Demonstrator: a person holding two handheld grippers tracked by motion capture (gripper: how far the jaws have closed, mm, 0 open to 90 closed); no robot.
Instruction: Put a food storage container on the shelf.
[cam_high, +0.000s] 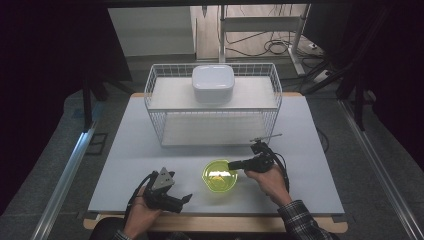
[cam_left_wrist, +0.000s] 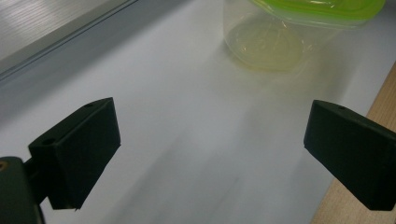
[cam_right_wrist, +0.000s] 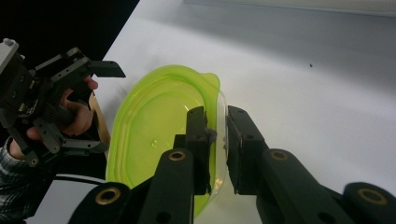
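Lid (cam_right_wrist: 159, 126) rim pinched by right hand-held gripper (cam_right_wrist: 217, 140), high view adds basket (cam_high: 213, 107)

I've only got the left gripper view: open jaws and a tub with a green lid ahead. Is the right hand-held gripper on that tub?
Observer: Yes. The right hand-held gripper has one jaw over the lid and the other outside the tub wall, closed on the rim.
Operator: Which side of the tub is that?
Observer: In the high view, its right edge, away from your gripper.
Operator: What's beyond the tub?
Observer: A wire basket stands farther back on the table, apart from the tub, with a white box on its upper shelf.
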